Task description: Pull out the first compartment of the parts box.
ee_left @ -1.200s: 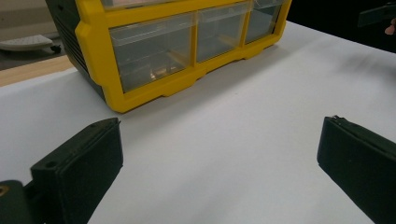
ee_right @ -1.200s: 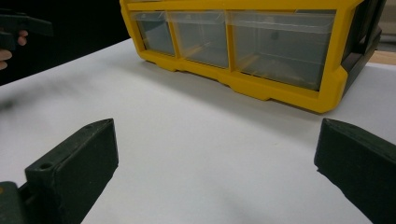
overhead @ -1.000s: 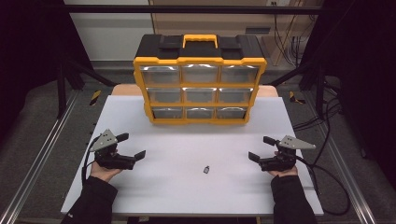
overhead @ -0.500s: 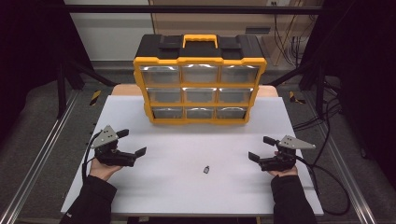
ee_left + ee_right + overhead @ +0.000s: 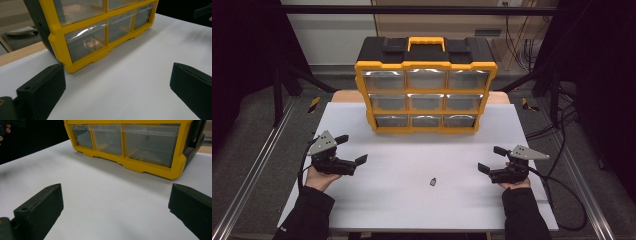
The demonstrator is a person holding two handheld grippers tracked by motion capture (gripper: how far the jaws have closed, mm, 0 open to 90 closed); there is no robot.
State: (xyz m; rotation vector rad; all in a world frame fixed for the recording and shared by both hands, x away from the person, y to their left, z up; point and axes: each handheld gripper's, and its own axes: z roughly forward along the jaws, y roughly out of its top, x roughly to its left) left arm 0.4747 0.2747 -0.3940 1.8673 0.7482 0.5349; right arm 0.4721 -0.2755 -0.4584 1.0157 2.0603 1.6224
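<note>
A small dark part (image 5: 432, 181) is seen lying on the white table (image 5: 412, 210), slightly toward six o'clock from the table's middle and between the two grippers, well apart from each. It is too small for its material or shape to be told; it appears a little longer than wide, with its long axis roughly along the twelve-to-six line, though which end is which cannot be told.

The table surface is matte, smooth and flat, a pale sheet laid over a wooden top whose edge is shown at the far side. At twelve o'clock a parts organiser (image 5: 426, 82) is stood upright: a boxy case of hard yellow plastic with a black top and a yellow carry handle. Its face is turned toward six o'clock, and nine clear, glossy plastic drawers are set in it in three rows of three. All drawers are seen pushed in.

The left gripper (image 5: 353, 149) is held at about eight o'clock, resting low over the table, with its blocky matte black jaws spread wide apart and nothing between them; in the left gripper view the jaws are aimed toward the organiser's lower corner (image 5: 68, 67). The right gripper (image 5: 492, 159) is held at about four o'clock, its jaws likewise wide apart and empty, aimed across bare table toward the organiser's bottom row of drawers (image 5: 150, 143). A grey triangular plate is carried on top of each gripper, and black cables are trailed from both.
</note>
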